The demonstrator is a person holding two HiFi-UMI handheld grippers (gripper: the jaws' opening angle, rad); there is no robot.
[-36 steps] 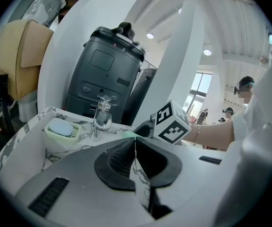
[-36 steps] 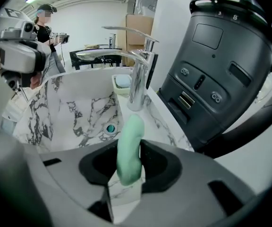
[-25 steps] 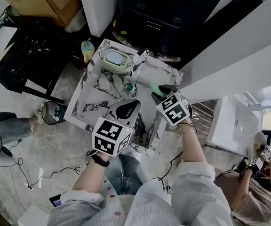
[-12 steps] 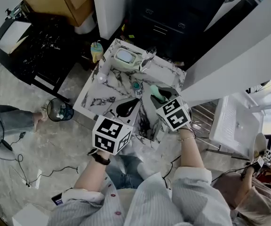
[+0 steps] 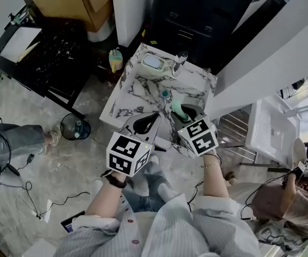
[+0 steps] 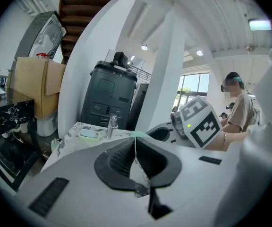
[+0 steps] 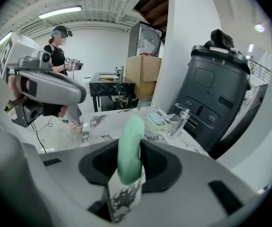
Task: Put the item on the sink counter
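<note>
Gripping check, nearest first: right tool (image 7: 129,161) is clenched on the green item (image 7: 131,141), one pad on each flat side. The pads hold its lower part and the rounded upper end stands free above the jaws. Left tool (image 6: 136,156) is clenched on nothing, its pads meeting along a thin line.

Item position: carried in the right tool over the near right edge of the marble tabletop (image 5: 135,92). I cannot tell whether it touches.

Handling estimate:
- small, smooth and matte with rounded edges, so probably light
- surface looks like soap or soft rubber, so it may be slippery or give a little under pressure
- present hold across the narrow width looks adequate; a hold nearer the middle would resist tipping better
- no sign of fragility, but it should be set down gently so it does not skid on polished stone

Farther back on the tabletop: a round teal piece (image 5: 165,94), then a soap dish (image 5: 154,62) just beside the faucet (image 5: 178,59) at the far edge. Bare marble lies between these and the tools.
</note>
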